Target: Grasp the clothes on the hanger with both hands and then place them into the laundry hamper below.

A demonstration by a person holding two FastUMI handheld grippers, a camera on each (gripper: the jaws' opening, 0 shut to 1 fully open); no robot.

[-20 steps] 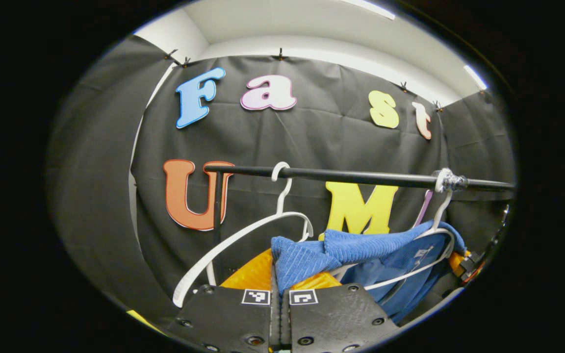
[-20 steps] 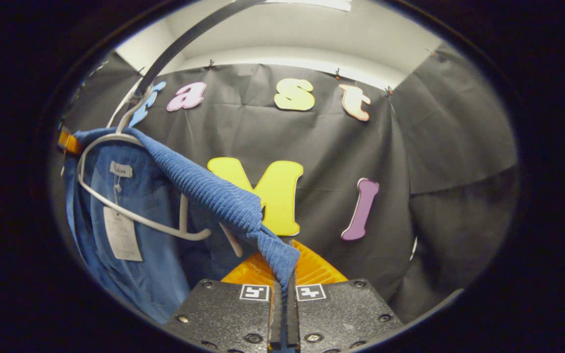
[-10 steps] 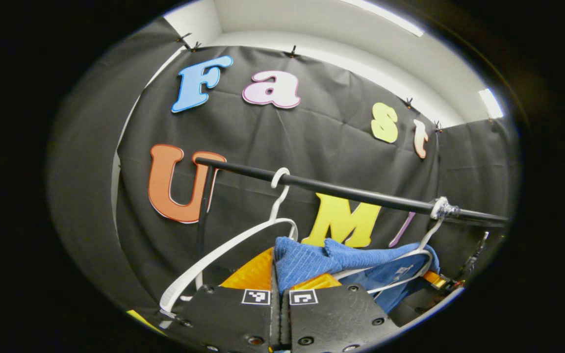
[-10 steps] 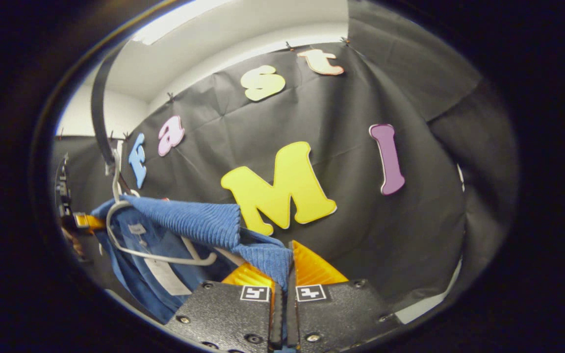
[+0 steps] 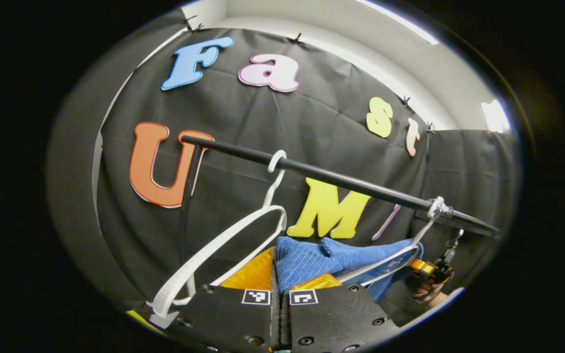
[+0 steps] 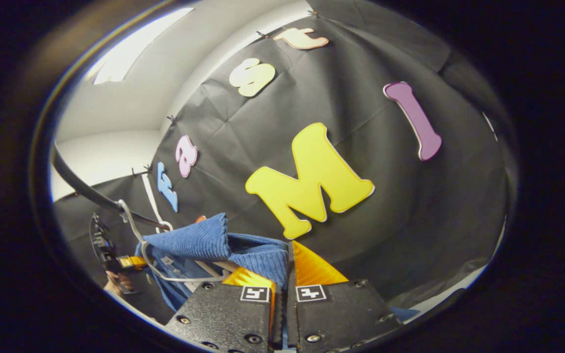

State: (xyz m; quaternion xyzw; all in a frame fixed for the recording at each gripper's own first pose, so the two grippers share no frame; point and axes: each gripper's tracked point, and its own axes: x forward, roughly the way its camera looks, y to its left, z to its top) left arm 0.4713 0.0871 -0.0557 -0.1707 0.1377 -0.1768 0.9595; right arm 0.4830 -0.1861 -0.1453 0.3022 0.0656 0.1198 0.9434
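Observation:
The blue ribbed garment [image 5: 312,257] hangs on a white hanger [image 5: 394,255] whose hook is on the black rail [image 5: 341,180]. My left gripper [image 5: 276,274] is shut on one bunched shoulder edge of it. In the right gripper view the same garment [image 6: 199,240] stretches from its hanger [image 6: 162,275] to my right gripper [image 6: 287,267], which is shut on the other shoulder edge. Each view shows the other gripper farther off, behind the garment: the right gripper [image 5: 429,268] and the left gripper [image 6: 111,260], each with a hand on it. The garment's lower part is hidden.
An empty white hanger [image 5: 223,240] hangs on the rail to the left of the garment, close to my left gripper. The rack's black upright post [image 5: 187,196] stands behind it. The rail [image 6: 93,195] runs on past the garment's hanger.
Both grippers have kept their hold and tilted, so the rail now slants in both views. The right gripper has rolled strongly. The garment's shoulders are drawn out flatter from the hanger.

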